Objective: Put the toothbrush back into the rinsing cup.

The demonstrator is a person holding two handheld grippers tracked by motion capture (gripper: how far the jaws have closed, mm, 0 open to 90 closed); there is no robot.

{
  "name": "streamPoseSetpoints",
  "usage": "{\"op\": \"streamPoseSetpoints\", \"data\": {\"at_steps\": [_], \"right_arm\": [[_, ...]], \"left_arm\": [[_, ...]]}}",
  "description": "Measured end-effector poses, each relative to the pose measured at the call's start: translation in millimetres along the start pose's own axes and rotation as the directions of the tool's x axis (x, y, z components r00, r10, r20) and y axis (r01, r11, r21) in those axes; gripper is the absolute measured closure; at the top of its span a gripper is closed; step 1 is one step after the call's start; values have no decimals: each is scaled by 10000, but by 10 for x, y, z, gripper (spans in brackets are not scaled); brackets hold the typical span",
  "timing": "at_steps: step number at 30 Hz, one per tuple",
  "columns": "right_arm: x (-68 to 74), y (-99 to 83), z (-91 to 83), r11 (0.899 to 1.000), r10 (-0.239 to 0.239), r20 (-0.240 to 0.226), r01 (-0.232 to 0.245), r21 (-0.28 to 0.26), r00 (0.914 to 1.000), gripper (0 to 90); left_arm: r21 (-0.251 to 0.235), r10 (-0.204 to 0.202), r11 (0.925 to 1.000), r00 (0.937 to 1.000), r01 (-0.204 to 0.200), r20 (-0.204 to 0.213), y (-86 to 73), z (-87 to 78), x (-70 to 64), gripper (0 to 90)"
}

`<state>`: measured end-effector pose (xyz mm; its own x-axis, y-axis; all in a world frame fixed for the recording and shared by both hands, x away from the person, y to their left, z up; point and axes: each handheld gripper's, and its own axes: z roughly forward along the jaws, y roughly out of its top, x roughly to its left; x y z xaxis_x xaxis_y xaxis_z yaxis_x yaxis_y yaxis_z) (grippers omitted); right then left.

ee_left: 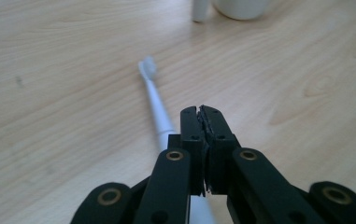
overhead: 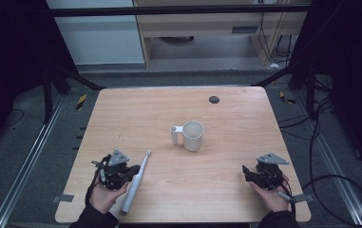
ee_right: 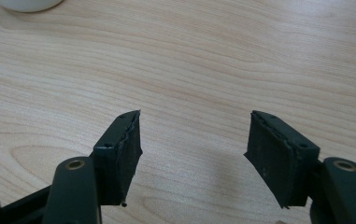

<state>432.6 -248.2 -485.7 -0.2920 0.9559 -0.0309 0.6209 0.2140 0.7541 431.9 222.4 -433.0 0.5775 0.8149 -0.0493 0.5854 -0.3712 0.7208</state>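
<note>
The white toothbrush (overhead: 136,183) lay flat on the wooden table (overhead: 226,190), its bristle head pointing toward the white mug (overhead: 192,135) and its thick handle reaching back toward the table's near edge. The mug stood upright well beyond the brush head, handle turned to its left. The left gripper (overhead: 133,171) sat just beside the toothbrush handle on its left, and in the left gripper view its fingers (ee_left: 192,135) were pressed together with nothing between them, above the handle (ee_left: 159,116). The right gripper (overhead: 246,175) rested well to the right of the toothbrush, its fingers (ee_right: 124,149) spread wide apart over bare wood.
</note>
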Motion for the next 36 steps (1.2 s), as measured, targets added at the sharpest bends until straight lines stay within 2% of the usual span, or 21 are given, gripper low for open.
{"op": "streamPoseSetpoints", "data": {"at_steps": [4,7,13,24,31,36], "right_arm": [[-3,4,6,10000,-20,16,20,9,10000,347],[-8,5,8,10000,-48,2,48,6,10000,345],[-13,5,10,10000,-63,2,63,18,10000,342],[-23,2,16,9999,-20,-37,20,105,10000,339],[-27,1,24,9999,-50,-49,51,127,10000,338],[-26,2,31,9998,-40,-87,42,171,10000,338]], "left_arm": [[221,-362,9991,9991,367,-227,62,56,156,843],[563,-428,9974,9988,440,-224,110,118,212,779],[1065,-207,9940,9994,235,-273,148,218,176,681],[1798,-157,9835,9995,205,-283,104,344,148,532],[1998,-14,9798,9992,91,-389,101,381,126,506],[2111,-106,9773,9994,171,-317,94,406,126,509]]}}
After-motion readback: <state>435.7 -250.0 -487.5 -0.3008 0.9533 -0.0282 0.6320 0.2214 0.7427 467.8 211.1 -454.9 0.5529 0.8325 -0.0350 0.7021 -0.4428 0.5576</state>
